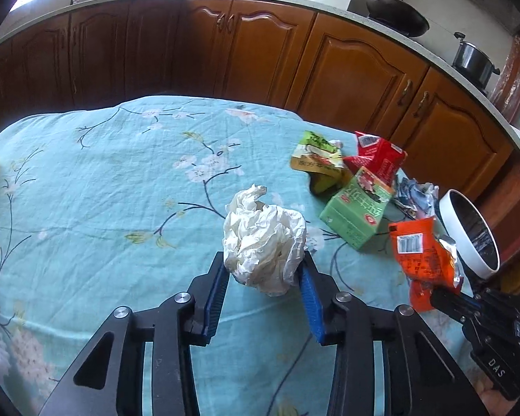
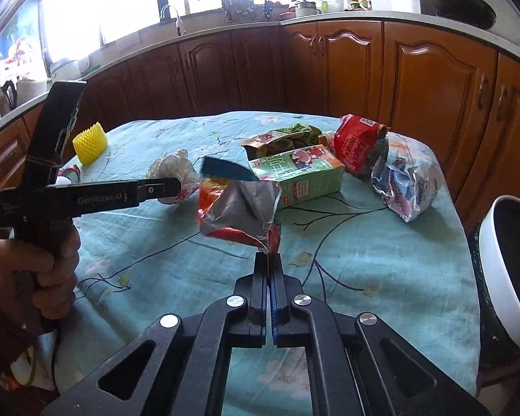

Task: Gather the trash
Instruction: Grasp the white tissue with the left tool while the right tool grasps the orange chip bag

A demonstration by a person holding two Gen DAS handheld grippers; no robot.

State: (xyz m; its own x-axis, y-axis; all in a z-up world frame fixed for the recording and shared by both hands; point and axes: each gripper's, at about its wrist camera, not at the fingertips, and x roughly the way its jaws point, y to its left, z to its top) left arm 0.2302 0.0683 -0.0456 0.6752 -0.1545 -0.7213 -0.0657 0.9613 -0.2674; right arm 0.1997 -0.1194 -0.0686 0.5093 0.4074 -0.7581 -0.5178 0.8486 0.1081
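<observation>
My left gripper (image 1: 265, 272) is shut on a crumpled white paper ball (image 1: 263, 239), held just above the teal floral tablecloth (image 1: 104, 190). In the right wrist view the left gripper (image 2: 190, 180) shows at left with the paper ball (image 2: 171, 170). My right gripper (image 2: 268, 260) is shut on the corner of an orange, foil-lined snack wrapper (image 2: 239, 211), also seen in the left wrist view (image 1: 423, 256). A white-rimmed trash bin (image 2: 506, 270) stands off the table's right edge, also in the left wrist view (image 1: 471, 232).
A green carton (image 2: 301, 176), a green-yellow wrapper (image 2: 284, 137), a red wrapper (image 2: 357, 142) and a crumpled blue-white wrapper (image 2: 405, 180) lie at the table's far right. A yellow ridged cup (image 2: 90, 142) stands far left. Wooden cabinets (image 1: 260, 45) run behind.
</observation>
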